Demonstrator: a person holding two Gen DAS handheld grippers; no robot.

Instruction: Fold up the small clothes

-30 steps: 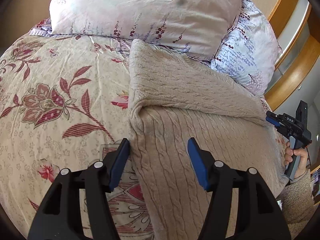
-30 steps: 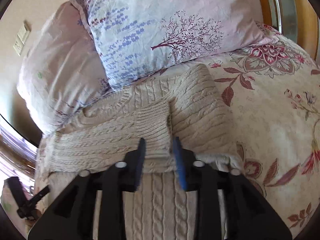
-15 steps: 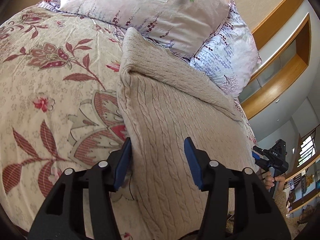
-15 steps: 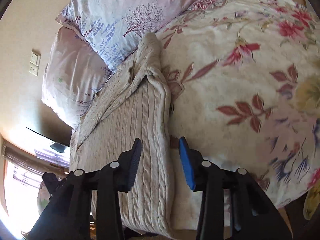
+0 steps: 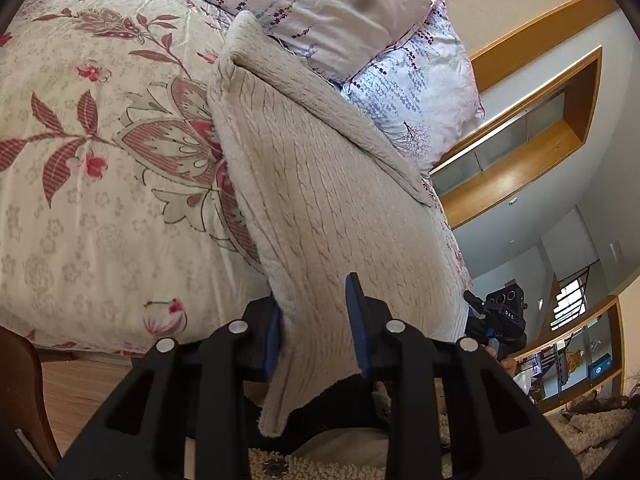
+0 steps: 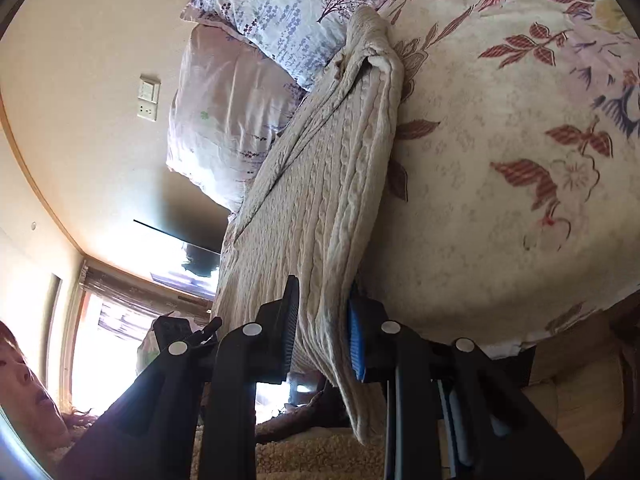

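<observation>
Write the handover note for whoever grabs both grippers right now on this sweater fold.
Left gripper: fingers straddle the near hem corner of the beige cable-knit sweater; cloth lies between the pads, but a gap shows beside one pad, so grip is unconfirmed.
Right gripper: shut on the sweater's other near corner.
Sweater: lies lengthwise on the floral bedspread, far end near the two pillows, near hem hanging past the bed edge between both grippers.
Done: the sides appear folded in, giving a long narrow strip.
Left: confirm the left grip, then probably carry the hem toward the pillows to fold it in half, and smooth.
</observation>
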